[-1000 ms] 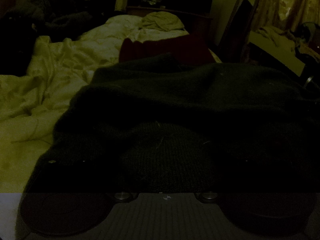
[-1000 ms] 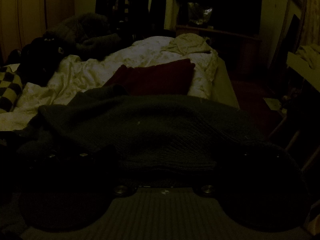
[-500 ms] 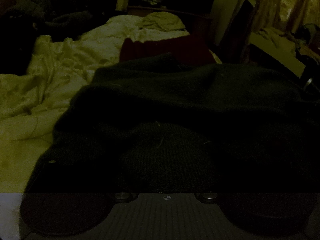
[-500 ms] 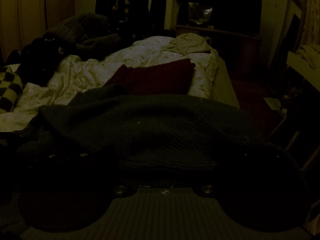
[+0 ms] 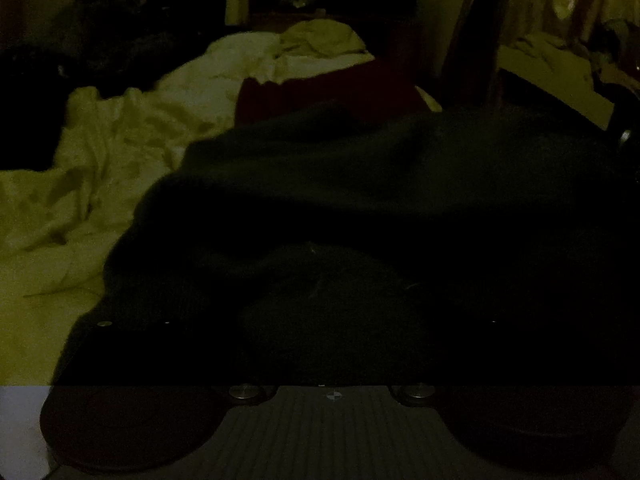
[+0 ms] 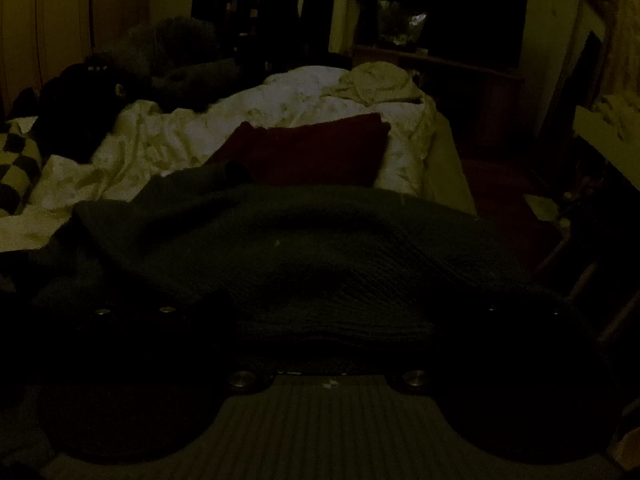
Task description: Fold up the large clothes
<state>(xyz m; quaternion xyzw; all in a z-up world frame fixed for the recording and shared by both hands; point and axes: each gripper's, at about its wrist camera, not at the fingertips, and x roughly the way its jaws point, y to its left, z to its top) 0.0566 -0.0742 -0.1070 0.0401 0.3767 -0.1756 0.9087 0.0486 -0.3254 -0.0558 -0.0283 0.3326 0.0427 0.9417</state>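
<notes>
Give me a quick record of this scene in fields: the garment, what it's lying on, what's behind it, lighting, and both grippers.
garment: dark knit sweater, spread out and bunched at the near edge
surface: pale rumpled bedding
behind garment: dark red cushion
lighting: very dim
left gripper: knit fabric fills the gap; open or shut unclear
right gripper: knit fabric between the fingers; open or shut unclear
</notes>
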